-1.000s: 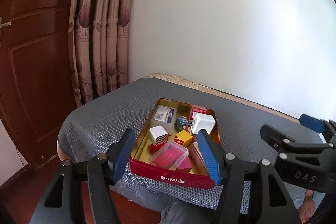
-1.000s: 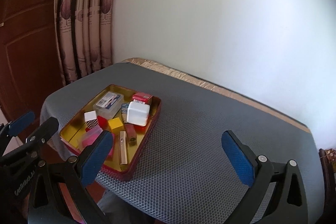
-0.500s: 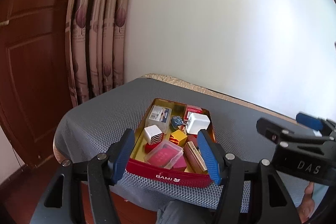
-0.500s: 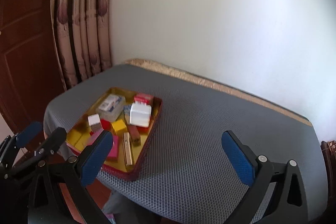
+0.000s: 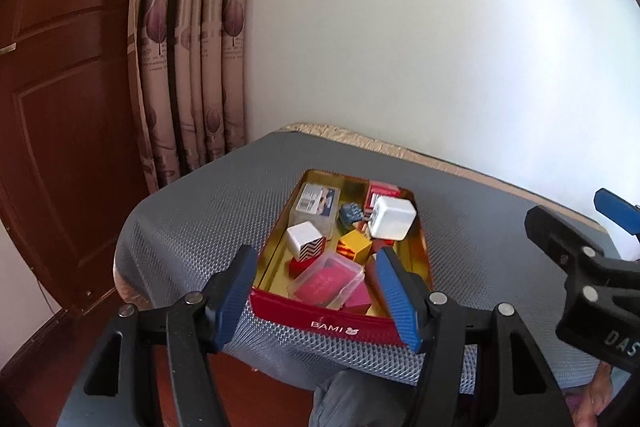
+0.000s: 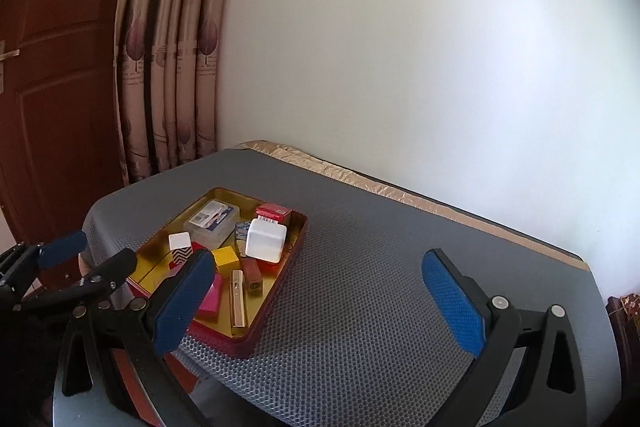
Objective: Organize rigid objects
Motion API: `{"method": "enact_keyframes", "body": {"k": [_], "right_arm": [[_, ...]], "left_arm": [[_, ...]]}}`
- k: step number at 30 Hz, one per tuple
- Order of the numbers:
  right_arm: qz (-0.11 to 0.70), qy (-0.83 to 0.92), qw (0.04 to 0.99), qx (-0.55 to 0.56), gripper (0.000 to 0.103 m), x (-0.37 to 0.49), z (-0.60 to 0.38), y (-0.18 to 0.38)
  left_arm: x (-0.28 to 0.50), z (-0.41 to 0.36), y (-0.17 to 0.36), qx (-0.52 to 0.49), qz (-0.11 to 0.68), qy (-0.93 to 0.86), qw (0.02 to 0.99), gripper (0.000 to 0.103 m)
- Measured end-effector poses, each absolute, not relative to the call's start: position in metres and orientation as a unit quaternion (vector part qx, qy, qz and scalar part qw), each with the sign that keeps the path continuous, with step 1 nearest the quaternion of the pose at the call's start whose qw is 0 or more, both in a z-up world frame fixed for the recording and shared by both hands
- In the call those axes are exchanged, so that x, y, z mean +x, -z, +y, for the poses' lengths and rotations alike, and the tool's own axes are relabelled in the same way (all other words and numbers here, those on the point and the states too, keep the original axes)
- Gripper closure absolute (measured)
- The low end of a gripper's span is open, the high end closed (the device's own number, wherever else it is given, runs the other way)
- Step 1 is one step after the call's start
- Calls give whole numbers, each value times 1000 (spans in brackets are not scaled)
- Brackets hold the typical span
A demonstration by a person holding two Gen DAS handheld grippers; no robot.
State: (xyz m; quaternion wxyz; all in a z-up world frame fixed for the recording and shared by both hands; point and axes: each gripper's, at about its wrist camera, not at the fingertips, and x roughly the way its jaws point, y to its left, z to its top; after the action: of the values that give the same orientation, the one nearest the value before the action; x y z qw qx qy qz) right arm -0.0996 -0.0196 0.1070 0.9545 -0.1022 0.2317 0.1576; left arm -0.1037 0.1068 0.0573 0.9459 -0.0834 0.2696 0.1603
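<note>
A red tin tray (image 5: 340, 325) with a gold inside sits at the near left of a grey mesh-covered table (image 6: 360, 287). It holds several small things: a white cube (image 5: 392, 218), a clear box (image 5: 316, 203), a zigzag-patterned block (image 5: 306, 243), a yellow block (image 5: 354, 245), a pink case (image 5: 328, 279) and a gold tube (image 6: 238, 297). My left gripper (image 5: 320, 297) is open and empty, just before the tray's near rim. My right gripper (image 6: 316, 303) is open and empty, above the table beside the tray (image 6: 280, 279).
A white wall stands behind the table. Patterned curtains (image 5: 192, 67) and a brown wooden door (image 5: 60, 107) are at the left. The table's near edge drops off to a wooden floor. The grey surface right of the tray has nothing on it.
Both grippers have drawn back and risen a little from the table, so the tray looks smaller and farther. Both stay open and nothing was picked up.
</note>
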Motion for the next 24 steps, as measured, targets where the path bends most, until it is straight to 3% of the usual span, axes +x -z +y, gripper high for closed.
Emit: {"method": "enact_keyframes", "body": {"k": [24], "right_arm": [[260,-159,949,-77,0,-92,-27,-98]], "left_arm": [[-93,101,-54,-51,320,-179,929,39]]}}
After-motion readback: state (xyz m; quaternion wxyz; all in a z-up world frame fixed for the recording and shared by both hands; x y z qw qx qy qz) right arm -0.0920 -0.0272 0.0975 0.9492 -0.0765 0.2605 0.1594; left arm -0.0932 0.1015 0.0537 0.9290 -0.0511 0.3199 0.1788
